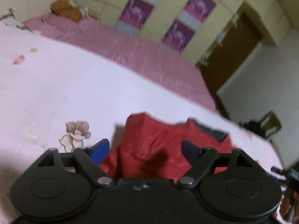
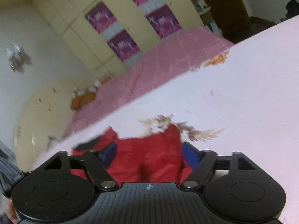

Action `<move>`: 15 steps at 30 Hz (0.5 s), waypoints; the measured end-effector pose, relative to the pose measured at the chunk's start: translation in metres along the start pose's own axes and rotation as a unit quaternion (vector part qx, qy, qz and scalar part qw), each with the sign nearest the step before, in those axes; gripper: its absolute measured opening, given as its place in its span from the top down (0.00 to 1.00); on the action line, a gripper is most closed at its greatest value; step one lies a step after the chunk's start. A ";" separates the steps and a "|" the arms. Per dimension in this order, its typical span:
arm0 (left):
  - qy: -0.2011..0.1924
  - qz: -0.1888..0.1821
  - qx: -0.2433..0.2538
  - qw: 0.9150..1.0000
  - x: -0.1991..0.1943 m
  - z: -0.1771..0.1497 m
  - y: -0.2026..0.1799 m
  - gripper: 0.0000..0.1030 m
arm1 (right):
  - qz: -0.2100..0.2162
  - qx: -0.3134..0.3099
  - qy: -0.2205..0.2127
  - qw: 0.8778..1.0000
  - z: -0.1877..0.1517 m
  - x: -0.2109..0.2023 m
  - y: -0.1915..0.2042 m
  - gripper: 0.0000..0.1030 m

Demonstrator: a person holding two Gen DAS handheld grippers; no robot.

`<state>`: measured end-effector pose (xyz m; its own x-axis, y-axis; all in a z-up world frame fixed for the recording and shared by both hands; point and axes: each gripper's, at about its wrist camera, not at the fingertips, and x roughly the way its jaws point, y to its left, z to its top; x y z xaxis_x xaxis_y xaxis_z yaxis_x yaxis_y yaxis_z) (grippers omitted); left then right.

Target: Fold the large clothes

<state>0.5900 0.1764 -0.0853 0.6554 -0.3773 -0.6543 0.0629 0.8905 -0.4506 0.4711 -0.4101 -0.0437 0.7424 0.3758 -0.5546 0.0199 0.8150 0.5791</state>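
A red garment (image 1: pixel 147 130) lies crumpled on a pale pink flowered sheet (image 1: pixel 74 84), with a strip of dark lining (image 1: pixel 214 133) showing at its far right corner. My left gripper (image 1: pixel 145 147) hovers just over it, open, its blue pads apart on either side of the cloth and not pressing on it. In the right wrist view the same red garment (image 2: pixel 149 162) sits below my right gripper (image 2: pixel 149 150). That gripper is open too, with the cloth between its blue pads but not pinched. The sheet (image 2: pixel 233 102) stretches away to the right.
Beyond the pale sheet is a darker pink bedspread (image 1: pixel 149 56) with an orange cushion (image 1: pixel 65 11) at its head. A cream wardrobe with purple panels (image 1: pixel 196 9) and a brown door (image 1: pixel 233 46) stand behind. A dark chair (image 1: pixel 261 127) stands off the bed's right edge.
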 end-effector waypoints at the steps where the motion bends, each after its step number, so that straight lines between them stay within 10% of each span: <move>1: 0.016 -0.003 0.006 1.000 0.007 0.000 0.001 0.26 | -0.006 -0.006 0.008 1.000 0.000 0.009 -0.001 0.30; 5: 0.074 0.010 0.043 0.996 0.034 0.002 -0.003 0.51 | -0.032 -0.029 0.051 0.998 -0.004 0.040 -0.001 0.38; 7: 0.067 0.005 0.069 0.995 0.032 0.005 -0.010 0.84 | -0.035 -0.050 0.069 0.996 -0.007 0.048 0.003 0.81; 9: 0.030 0.015 0.107 0.994 0.018 0.005 -0.022 0.89 | -0.037 -0.081 0.046 0.995 -0.008 0.040 0.010 0.95; 15: -0.093 0.024 0.165 0.982 -0.007 0.012 -0.056 0.92 | -0.024 -0.144 -0.062 0.987 0.007 0.008 0.046 0.96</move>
<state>0.5910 0.1318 -0.0480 0.7876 -0.3072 -0.5341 0.2482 0.9516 -0.1812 0.4823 -0.3724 -0.0171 0.8222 0.2915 -0.4889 -0.1209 0.9287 0.3505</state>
